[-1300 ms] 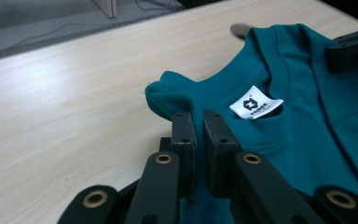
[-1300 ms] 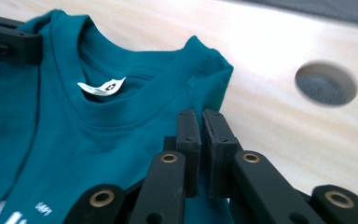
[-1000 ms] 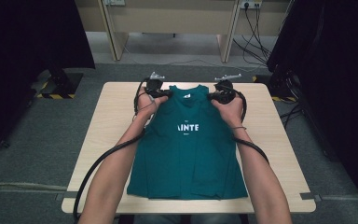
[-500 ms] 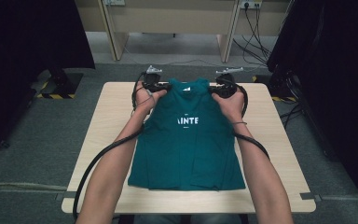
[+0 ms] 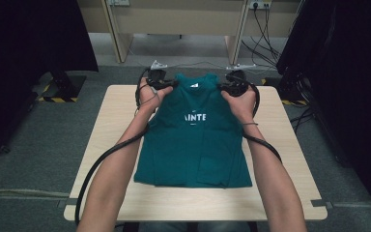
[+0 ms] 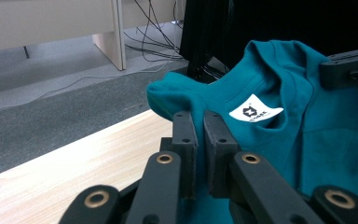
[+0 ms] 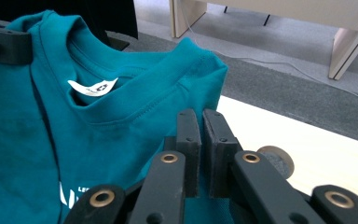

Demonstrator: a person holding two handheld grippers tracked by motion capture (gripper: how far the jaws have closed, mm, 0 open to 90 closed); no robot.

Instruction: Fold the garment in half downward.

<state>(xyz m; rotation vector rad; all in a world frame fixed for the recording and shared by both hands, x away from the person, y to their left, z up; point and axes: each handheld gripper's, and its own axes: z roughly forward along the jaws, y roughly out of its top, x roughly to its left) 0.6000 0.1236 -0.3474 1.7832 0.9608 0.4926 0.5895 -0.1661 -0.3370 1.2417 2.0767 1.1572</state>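
A teal T-shirt (image 5: pixel 193 145) with white lettering lies lengthwise on the wooden table (image 5: pixel 116 121), its collar end raised at the far side. My left gripper (image 5: pixel 166 84) is shut on the shirt's left shoulder, and my right gripper (image 5: pixel 224 87) is shut on the right shoulder. In the left gripper view the jaws (image 6: pixel 199 116) pinch teal cloth (image 6: pixel 279 140) beside the white neck label (image 6: pixel 255 111), with the right gripper (image 6: pixel 349 70) across the collar. The right gripper view shows its jaws (image 7: pixel 199 114) clamped on the shirt (image 7: pixel 51 149) near the label (image 7: pixel 93 87).
Black cables trail from both grippers along the person's forearms (image 5: pixel 121 164). Beyond the table's far edge stand pale desk legs (image 5: pixel 118 34) and loose floor cables (image 5: pixel 265 29). Dark curtains (image 5: pixel 338 72) hang at both sides. Bare tabletop lies left and right of the shirt.
Both grippers have risen together, still shut on the shoulders. The shirt's collar end has come up off the table and its lower part has slid slightly away from the near edge.
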